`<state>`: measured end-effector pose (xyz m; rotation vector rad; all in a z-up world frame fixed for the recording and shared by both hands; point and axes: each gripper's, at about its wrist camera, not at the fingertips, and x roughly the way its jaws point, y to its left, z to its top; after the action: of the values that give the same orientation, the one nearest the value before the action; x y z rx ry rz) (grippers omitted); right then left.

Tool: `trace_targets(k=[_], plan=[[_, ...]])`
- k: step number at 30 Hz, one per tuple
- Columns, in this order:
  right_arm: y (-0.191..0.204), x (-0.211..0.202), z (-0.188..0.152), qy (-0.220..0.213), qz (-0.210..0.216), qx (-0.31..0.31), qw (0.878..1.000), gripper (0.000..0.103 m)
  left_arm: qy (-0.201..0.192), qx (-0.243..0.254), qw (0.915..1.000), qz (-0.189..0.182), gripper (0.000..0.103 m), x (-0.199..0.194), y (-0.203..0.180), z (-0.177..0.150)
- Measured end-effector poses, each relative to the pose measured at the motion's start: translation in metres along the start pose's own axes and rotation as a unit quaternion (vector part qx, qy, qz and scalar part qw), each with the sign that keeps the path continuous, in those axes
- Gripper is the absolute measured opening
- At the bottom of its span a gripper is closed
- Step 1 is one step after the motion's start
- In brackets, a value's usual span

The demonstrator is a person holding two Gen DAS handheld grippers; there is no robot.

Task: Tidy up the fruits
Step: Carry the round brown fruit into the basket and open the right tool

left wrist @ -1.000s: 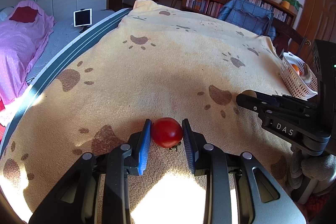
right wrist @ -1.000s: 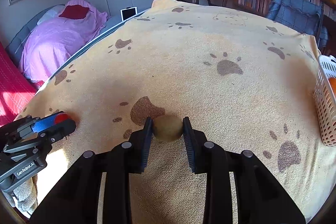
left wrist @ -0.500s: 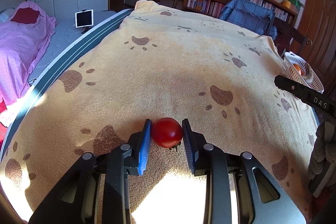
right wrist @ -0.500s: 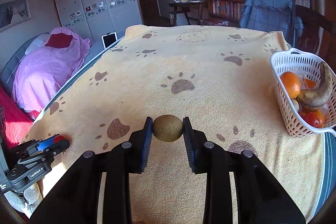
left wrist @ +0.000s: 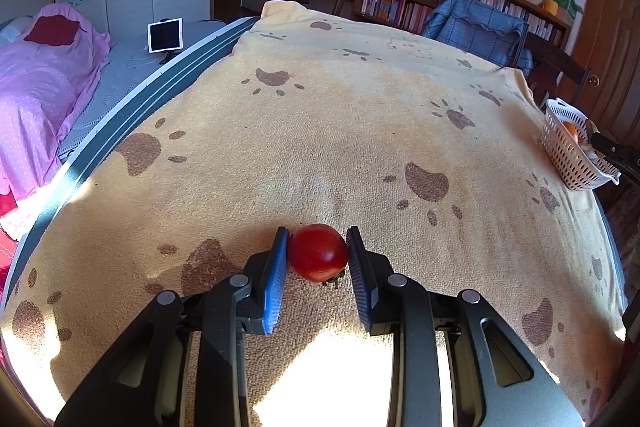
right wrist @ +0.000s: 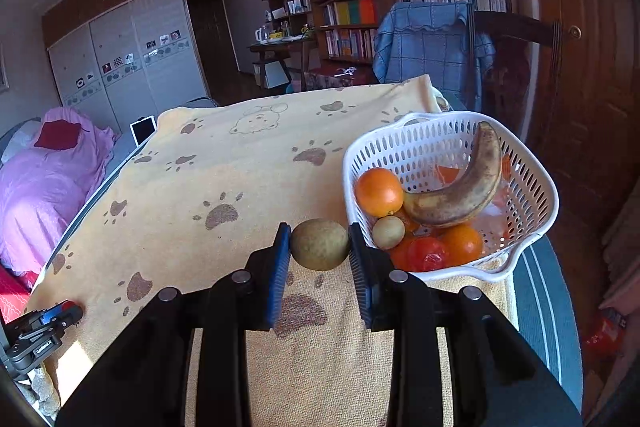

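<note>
**Both grippers loaded, one low, one by the basket**

While the left gripper (left wrist: 318, 253) tilts down over the paw-print blanket (left wrist: 340, 131), its pads clamp a red tomato (left wrist: 318, 251) resting low at the cloth. To the right, the right gripper (right wrist: 319, 245) angles down and pinches a brown kiwi (right wrist: 319, 244) held clear above the blanket, just beside the white basket (right wrist: 532, 183) of oranges and a banana (right wrist: 460, 193).

We count two grippers: the left gripper (left wrist: 318, 257) and the right gripper (right wrist: 319, 245). We count one white basket (right wrist: 532, 183), one banana (right wrist: 460, 195), two kiwis (right wrist: 319, 244), two tomatoes (left wrist: 318, 253) and at least two oranges (right wrist: 379, 191).
</note>
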<state>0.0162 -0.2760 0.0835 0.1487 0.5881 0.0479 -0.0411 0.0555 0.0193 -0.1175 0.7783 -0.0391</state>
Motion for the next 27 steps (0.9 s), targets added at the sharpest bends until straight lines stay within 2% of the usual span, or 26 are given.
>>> trace_targets(k=[11, 17, 24, 27], plan=[[-0.055, -0.003, 0.009, -0.019, -0.060, 0.039, 0.997, 0.030, 0.001, -0.001, 0.9999, 0.011, 0.030, 0.000, -0.001, 0.000], [-0.066, 0.010, 0.005, -0.009, -0.079, 0.041, 0.996, 0.030, 0.000, -0.001, 0.9999, 0.017, 0.030, 0.000, -0.002, 0.000], [-0.070, 0.022, 0.003, 0.000, -0.081, 0.041, 0.996, 0.031, 0.001, 0.001, 0.9998, 0.022, 0.030, 0.001, -0.003, 0.001], [-0.072, 0.020, 0.003, -0.009, -0.084, 0.043, 0.995, 0.042, 0.001, 0.002, 0.9997, 0.025, 0.030, 0.001, -0.003, 0.001]])
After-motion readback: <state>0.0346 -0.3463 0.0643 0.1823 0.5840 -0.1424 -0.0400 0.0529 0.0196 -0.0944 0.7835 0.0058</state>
